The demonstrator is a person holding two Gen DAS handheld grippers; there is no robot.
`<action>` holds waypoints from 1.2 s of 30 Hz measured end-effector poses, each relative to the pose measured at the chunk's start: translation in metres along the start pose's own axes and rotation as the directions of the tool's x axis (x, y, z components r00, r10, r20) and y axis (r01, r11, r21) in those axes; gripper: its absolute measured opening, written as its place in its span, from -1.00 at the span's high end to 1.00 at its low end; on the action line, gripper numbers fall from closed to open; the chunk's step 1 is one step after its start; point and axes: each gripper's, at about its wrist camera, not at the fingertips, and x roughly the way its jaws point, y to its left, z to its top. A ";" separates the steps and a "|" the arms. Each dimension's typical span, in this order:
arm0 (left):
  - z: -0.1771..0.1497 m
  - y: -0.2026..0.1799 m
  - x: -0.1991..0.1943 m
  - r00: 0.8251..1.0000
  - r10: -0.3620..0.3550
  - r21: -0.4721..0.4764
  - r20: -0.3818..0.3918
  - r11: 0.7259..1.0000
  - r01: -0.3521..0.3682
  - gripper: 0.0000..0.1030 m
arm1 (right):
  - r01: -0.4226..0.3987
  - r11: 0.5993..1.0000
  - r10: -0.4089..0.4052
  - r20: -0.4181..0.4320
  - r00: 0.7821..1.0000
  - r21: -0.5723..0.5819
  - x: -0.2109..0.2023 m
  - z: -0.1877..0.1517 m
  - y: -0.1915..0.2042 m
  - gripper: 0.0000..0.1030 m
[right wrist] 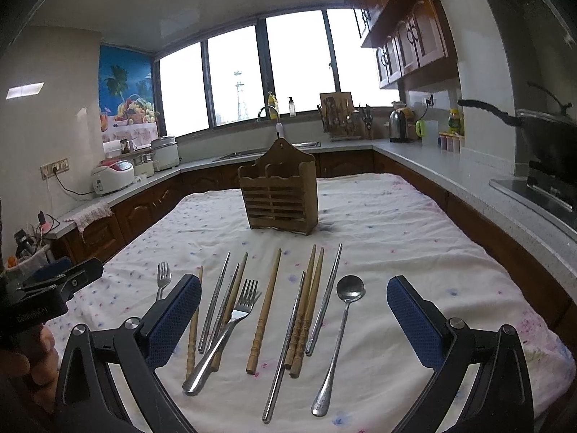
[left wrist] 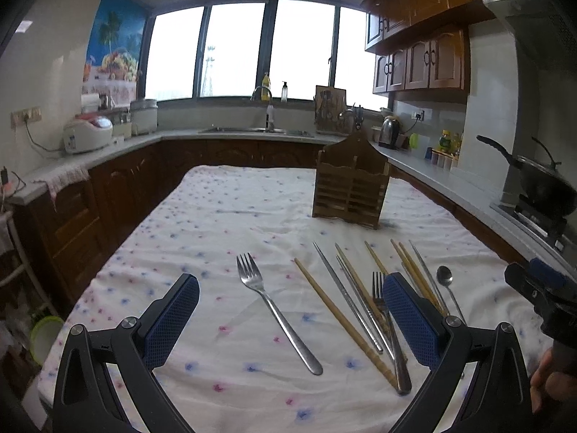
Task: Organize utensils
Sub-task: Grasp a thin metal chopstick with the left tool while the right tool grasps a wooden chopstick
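Both tools level over table [right wrist: 396, 216], spread wide, empty

A kitchen lit by pale daylight from a wide curved window [right wrist: 252, 75] — dark wooden cabinets [left wrist: 422, 61] above a grey L-shaped counter [right wrist: 450, 166], a tropical poster [left wrist: 115, 39] on the left wall.

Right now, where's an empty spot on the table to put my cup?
Bare cloth lies left of the lone fork, out to the table edge, and right of the spoon. There is also room behind the wooden holder. It is crowded in front of the holder, where the chopsticks and other fork lie.
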 end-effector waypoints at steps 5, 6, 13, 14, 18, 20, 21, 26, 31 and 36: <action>0.014 0.009 0.019 0.997 -0.018 -0.040 -0.074 0.999 0.015 -0.98 | 0.007 1.000 -0.007 -0.037 0.999 0.023 0.013 0.006 -0.010 -1.00; 0.018 0.009 0.023 0.996 -0.023 -0.048 -0.087 0.999 0.019 -0.98 | 0.007 0.999 -0.005 -0.043 0.999 0.032 0.015 0.008 -0.012 -1.00; 0.046 0.012 0.060 0.984 -0.045 -0.052 -0.174 0.998 0.036 -0.91 | -0.008 0.998 0.015 -0.108 0.994 0.067 0.044 0.025 -0.026 -0.99; 0.050 0.012 0.065 0.982 -0.049 -0.053 -0.182 0.998 0.040 -0.88 | -0.011 0.997 0.019 -0.117 0.993 0.071 0.049 0.028 -0.028 -0.95; 0.065 0.012 0.095 0.970 -0.079 -0.062 -0.232 0.996 0.066 -0.68 | -0.015 0.996 0.029 -0.160 0.987 0.087 0.074 0.039 -0.033 -0.61; 0.070 0.012 0.109 0.960 -0.096 -0.070 -0.262 0.994 0.080 -0.56 | -0.023 0.995 0.040 -0.186 0.982 0.097 0.088 0.044 -0.035 -0.40; 0.073 0.012 0.116 0.956 -0.105 -0.074 -0.275 0.993 0.087 -0.51 | -0.030 0.994 0.052 -0.204 0.978 0.107 0.097 0.046 -0.036 -0.25; 0.083 0.007 0.160 0.918 -0.139 -0.076 -0.370 0.990 0.119 -0.13 | -0.068 0.990 0.102 -0.294 0.951 0.124 0.144 0.055 -0.037 0.26; 0.091 0.000 0.207 0.881 -0.163 -0.062 -0.444 0.987 0.151 0.05 | -0.088 0.988 0.132 -0.387 0.913 0.128 0.192 0.055 -0.033 0.50; 0.094 -0.001 0.251 0.850 -0.167 -0.072 -0.500 0.986 0.152 0.20 | -0.086 0.985 0.146 -0.463 0.874 0.150 0.228 0.049 -0.035 0.61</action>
